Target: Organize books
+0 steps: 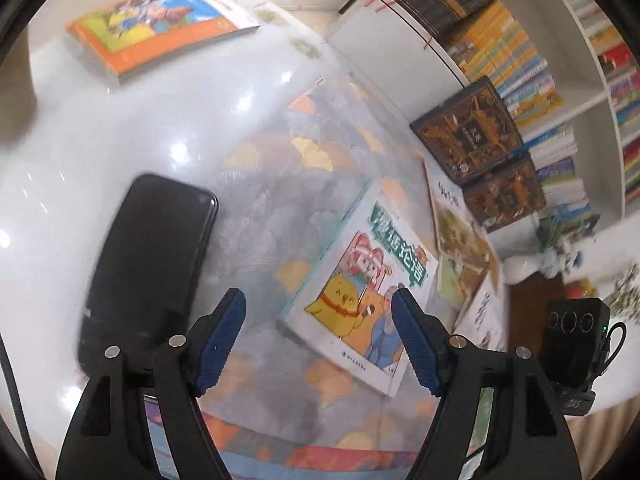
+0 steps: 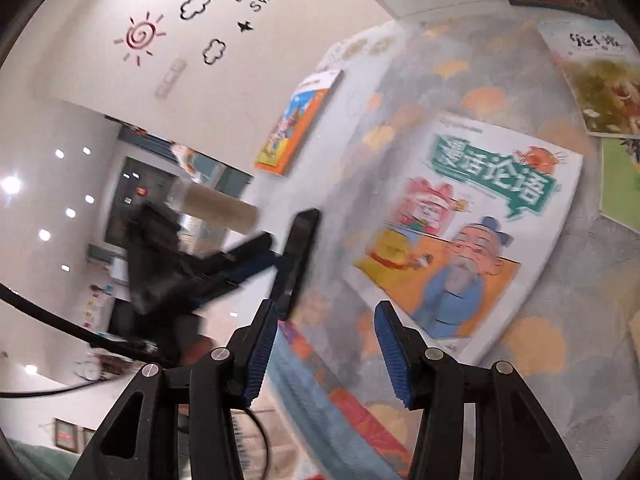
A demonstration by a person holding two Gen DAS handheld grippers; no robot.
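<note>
Books are seen scattered flat across a table (image 1: 120, 128) covered with a patterned cloth (image 1: 280, 184); the cartoon-covered book (image 1: 360, 292) lies near the front edge, its long axis running diagonally away toward the shelving (image 1: 520, 60); the left gripper (image 1: 320, 336) is held wide apart and empty just above it, the right-hand finger (image 1: 412, 340) overlapping the near corner of the cover; the right gripper (image 2: 326, 348) is likewise spread and empty, with the same book (image 2: 472, 232) lying ahead and to its right; an orange book (image 1: 160, 28) is set at the far edge, well apart; a dark phone (image 1: 148, 264) rests left of the left gripper; the left gripper is judged nearer.
</note>
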